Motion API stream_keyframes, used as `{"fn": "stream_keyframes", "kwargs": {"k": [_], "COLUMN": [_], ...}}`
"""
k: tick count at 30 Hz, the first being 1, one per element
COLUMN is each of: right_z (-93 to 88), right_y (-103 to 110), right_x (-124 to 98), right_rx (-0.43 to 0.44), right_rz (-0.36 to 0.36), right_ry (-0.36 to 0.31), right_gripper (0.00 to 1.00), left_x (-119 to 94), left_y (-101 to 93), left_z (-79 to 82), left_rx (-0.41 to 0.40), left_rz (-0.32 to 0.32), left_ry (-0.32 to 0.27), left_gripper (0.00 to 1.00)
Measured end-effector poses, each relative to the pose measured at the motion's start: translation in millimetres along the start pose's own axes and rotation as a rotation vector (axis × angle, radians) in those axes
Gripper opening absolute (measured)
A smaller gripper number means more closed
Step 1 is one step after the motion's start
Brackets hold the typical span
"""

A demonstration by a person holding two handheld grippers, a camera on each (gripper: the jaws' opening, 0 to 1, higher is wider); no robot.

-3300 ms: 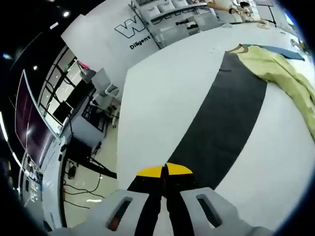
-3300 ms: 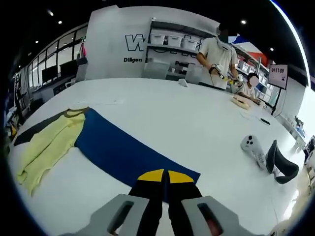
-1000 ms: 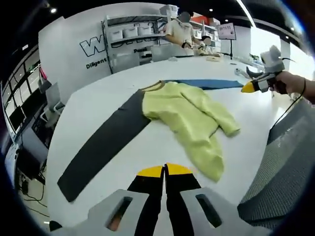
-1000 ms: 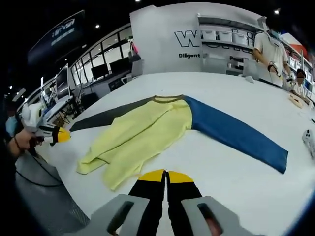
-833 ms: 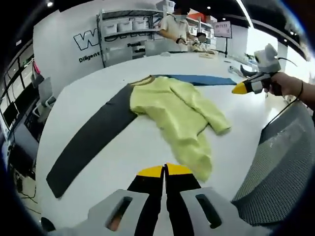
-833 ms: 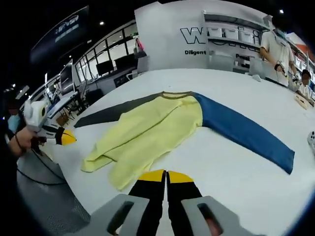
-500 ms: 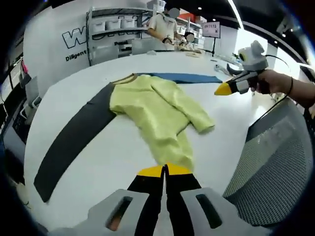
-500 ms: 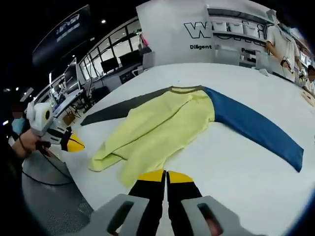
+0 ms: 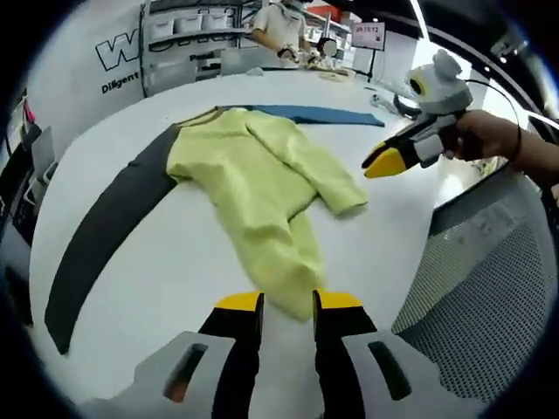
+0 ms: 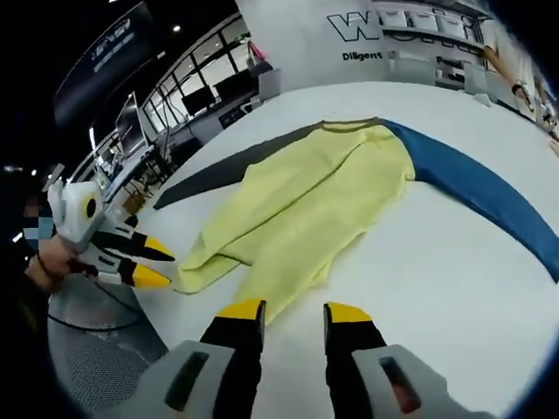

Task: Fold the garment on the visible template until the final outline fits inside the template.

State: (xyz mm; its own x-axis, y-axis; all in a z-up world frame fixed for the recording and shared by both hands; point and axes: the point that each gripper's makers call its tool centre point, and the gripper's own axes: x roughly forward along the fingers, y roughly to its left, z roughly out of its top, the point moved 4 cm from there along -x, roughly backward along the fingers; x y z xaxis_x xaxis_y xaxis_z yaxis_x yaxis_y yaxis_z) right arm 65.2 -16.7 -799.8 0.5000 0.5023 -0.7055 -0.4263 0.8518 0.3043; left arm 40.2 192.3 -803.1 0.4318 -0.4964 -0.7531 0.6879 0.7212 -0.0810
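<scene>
Yellow garment (image 9: 262, 188) lies crumpled on white table (image 9: 157, 262), over the join of dark grey strip (image 9: 96, 227) and blue strip (image 10: 489, 196). Both grippers were pinched shut half a second ago; now both jaw pairs stand apart. Left gripper (image 9: 286, 305) straddles the garment's near hem. Right gripper (image 10: 295, 312) sits just beside the hem (image 10: 279, 297).

Both tools w/ jaws apart: left tool (image 9: 287, 303), right tool (image 10: 294, 310), each hand-held.
</scene>
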Motion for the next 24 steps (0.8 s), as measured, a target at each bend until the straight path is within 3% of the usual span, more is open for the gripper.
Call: {"fn": "stream_keyframes", "kwargs": {"k": [11, 14, 24], "right_z": [-7.0, -6.7, -7.7], "right_y": [15.6, 17.3, 21.6], "right_x": [18.9, 19.2, 26.7], "right_rx": [-0.01, -0.021, -0.029], "right_rz": [0.041, 0.041, 0.046], "right_ry": [0.1, 0.099, 0.121], "right_gripper": [0.21, 0.21, 0.15], "left_x": [5.2, 5.8, 11.5], "left_y": [-3.3, -6.0, -4.5], "left_z": [-7.8, -6.5, -6.2], "left_rx": [0.014, -0.002, -0.001], "left_rz": [0.008, -0.019, 0.013], "left_ry": [0.058, 0.05, 0.058], "left_gripper": [0.16, 0.18, 0.14]}}
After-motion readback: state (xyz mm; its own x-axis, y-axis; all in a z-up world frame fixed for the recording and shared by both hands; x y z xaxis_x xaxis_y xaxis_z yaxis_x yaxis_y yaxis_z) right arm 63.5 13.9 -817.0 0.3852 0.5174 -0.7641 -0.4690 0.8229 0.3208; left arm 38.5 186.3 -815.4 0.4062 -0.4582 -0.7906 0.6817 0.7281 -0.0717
